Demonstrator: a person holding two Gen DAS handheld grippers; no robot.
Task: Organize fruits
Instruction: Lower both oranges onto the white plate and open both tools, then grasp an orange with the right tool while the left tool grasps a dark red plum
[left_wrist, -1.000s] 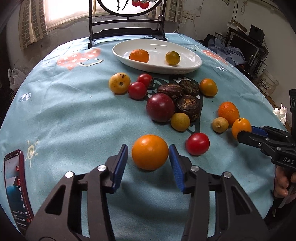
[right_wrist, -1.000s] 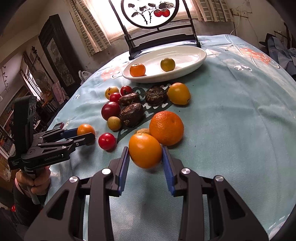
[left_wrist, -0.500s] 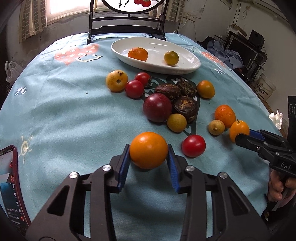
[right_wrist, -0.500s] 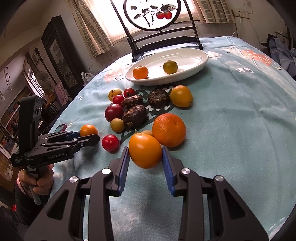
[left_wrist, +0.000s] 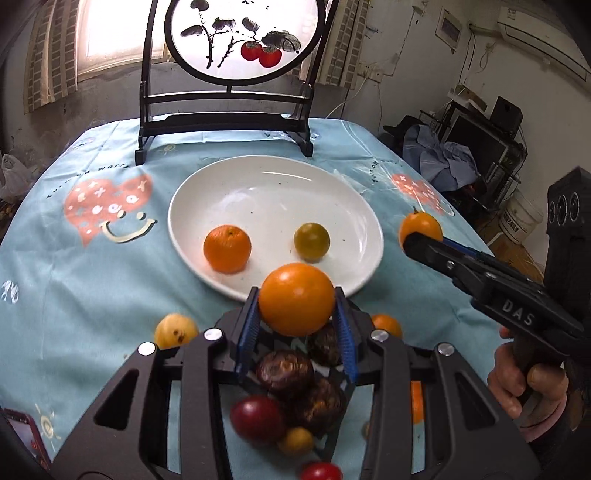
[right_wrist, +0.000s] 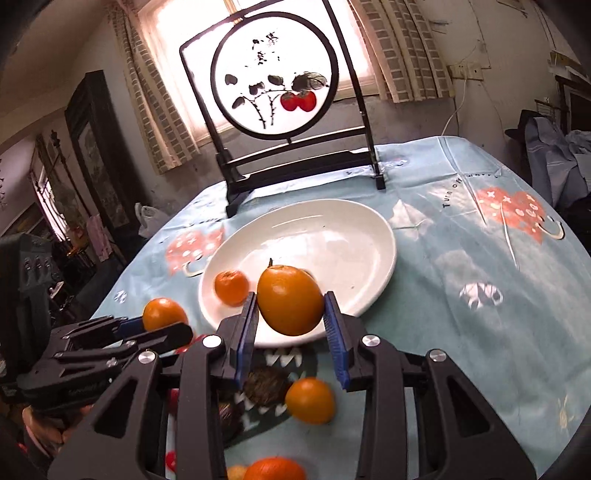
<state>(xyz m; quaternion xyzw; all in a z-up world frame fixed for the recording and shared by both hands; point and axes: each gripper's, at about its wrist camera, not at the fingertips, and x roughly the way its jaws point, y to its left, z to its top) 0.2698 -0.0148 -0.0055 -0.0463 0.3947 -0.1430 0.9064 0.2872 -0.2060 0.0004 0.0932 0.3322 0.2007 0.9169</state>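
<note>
My left gripper (left_wrist: 295, 314) is shut on a round orange (left_wrist: 296, 298) and holds it in the air at the near rim of the white oval plate (left_wrist: 343, 206). My right gripper (right_wrist: 290, 317) is shut on an orange fruit with a short stem (right_wrist: 290, 299), also lifted, at the plate's (right_wrist: 354, 229) near edge. The plate holds a small mandarin (left_wrist: 227, 248) and a yellow-green fruit (left_wrist: 311, 242). In the left wrist view the right gripper (left_wrist: 410, 242) shows at the plate's right side with its orange fruit (left_wrist: 421, 225). In the right wrist view the left gripper (right_wrist: 184, 334) shows at the left with its orange (right_wrist: 164, 314).
On the blue tablecloth below lie brown dark fruits (left_wrist: 284, 371), a dark red fruit (left_wrist: 256, 415), a yellow fruit (left_wrist: 175, 330), a cherry tomato (left_wrist: 320, 470) and other oranges (right_wrist: 310, 400). A black-framed round screen (left_wrist: 225, 55) stands behind the plate. A phone (left_wrist: 27, 441) lies at the near left.
Both grippers have lifted their oranges off the cloth and carried them forward over the other fruit to the near rim of the plate.
</note>
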